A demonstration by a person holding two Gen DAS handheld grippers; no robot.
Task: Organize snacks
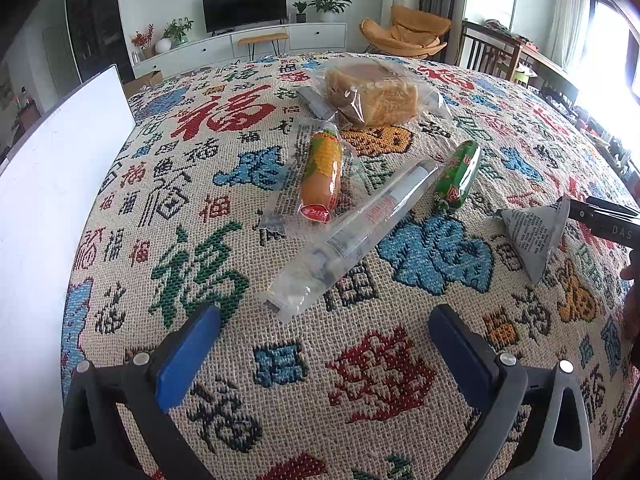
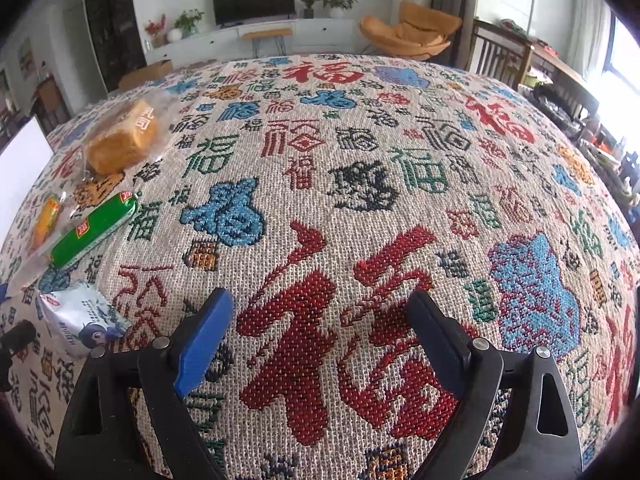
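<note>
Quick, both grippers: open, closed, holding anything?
Left gripper: open, empty, above the tablecloth.
Right gripper: open, empty.

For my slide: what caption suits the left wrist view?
Open left gripper facing bread, two sausages and a clear packet on patterned cloth.

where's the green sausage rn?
Left wrist view, right of centre: green sausage lies on the tablecloth, between the clear long packet and the silver triangular packet.
</note>
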